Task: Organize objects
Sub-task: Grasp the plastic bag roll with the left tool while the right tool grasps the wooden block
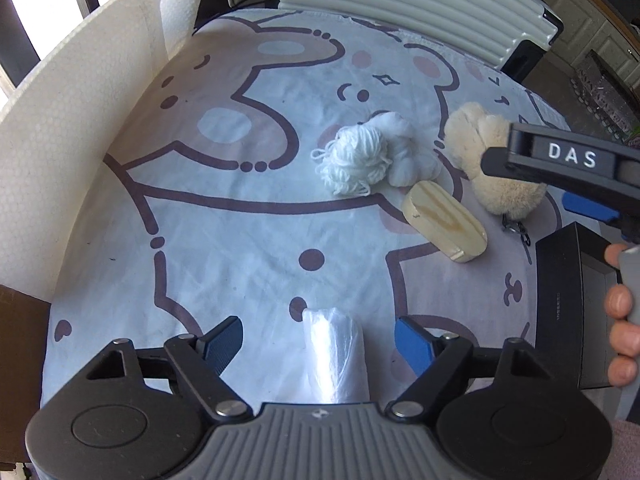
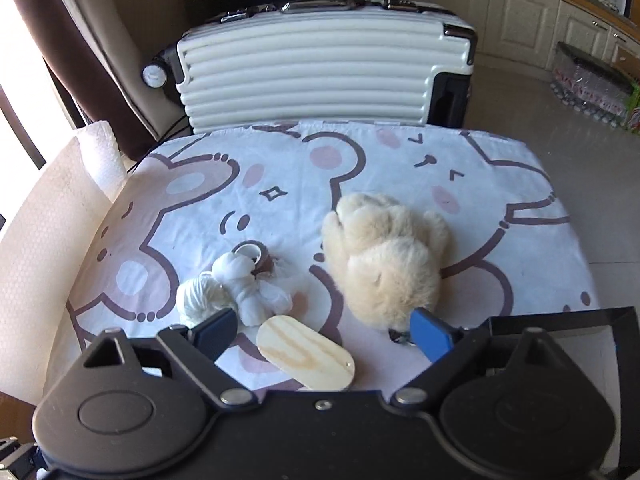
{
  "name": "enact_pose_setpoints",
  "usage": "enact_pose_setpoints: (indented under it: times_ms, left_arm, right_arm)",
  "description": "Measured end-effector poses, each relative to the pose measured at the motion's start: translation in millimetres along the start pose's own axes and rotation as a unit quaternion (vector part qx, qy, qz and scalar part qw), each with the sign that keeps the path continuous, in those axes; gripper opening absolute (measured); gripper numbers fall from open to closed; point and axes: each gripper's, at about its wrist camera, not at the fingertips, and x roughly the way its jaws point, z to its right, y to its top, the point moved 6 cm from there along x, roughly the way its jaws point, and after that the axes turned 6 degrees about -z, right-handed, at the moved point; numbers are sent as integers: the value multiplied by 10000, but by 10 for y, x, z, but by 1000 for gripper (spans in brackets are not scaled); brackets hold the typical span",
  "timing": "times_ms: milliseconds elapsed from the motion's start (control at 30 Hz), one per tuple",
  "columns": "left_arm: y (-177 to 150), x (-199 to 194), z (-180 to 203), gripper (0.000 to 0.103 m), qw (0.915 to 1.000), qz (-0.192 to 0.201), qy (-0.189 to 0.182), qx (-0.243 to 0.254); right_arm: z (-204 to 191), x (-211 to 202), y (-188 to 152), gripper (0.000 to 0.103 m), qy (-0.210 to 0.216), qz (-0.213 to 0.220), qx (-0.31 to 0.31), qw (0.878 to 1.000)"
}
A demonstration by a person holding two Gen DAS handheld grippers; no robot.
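Note:
On the bear-print cloth lie a white yarn ball, a knotted white cloth, a cream plush toy and an oval wooden block. My left gripper is open, pointing steeply down. A roll of clear plastic bags lies between its blue fingers, with a gap on each side. My right gripper is open just above the wooden block's near end. Its right finger sits beside the plush toy's key clip.
A black open box stands at the table's right edge, beside a person's hand. A white foam sheet walls the left side. A white ribbed suitcase stands behind the table. A small tape ring lies behind the cloth.

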Motion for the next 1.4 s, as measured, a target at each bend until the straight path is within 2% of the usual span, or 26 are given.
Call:
enact_pose_setpoints:
  times_ms: [133, 200, 333, 667, 767, 900, 1033, 1167, 1300, 1400]
  left_arm:
    - [-15, 60, 85, 75, 9997, -11, 40, 259]
    - [-30, 90, 114, 69, 9994, -49, 47, 341]
    - [-88, 188, 165, 64, 9986, -259, 8, 453]
    - [-188, 407, 211, 55, 9959, -575, 50, 701]
    - [-204, 459, 210, 52, 9946, -635, 131, 810]
    - [-210, 522, 194, 45, 9937, -704, 174, 852]
    - [-225, 543, 207, 44, 9928, -727, 140, 946]
    - [-196, 518, 190, 42, 9936, -648, 148, 919]
    - [-144, 484, 145, 42, 9937, -476, 342, 952]
    - [-105, 461, 104, 42, 9934, -358, 500, 964]
  right_arm:
    - [-29, 174, -5, 84, 162, -82, -39, 9998]
    - [-40, 268, -17, 80, 257, -163, -46, 9995]
    - [-35, 459, -80, 72, 440, -392, 17, 9983]
    - [72, 706, -163, 67, 962, -616, 586, 9917]
    - [98, 728, -155, 66, 1012, -570, 709, 9907]
    - [96, 754, -150, 66, 873, -541, 631, 9927]
    - [147, 858, -213, 66, 624, -744, 615, 9934]
    - [126, 867, -245, 69, 622, -833, 503, 9933]
    - [11, 855, -284, 70, 583, -966, 110, 9936]
    - [-77, 875, -335, 69, 373, -1051, -275, 9934]
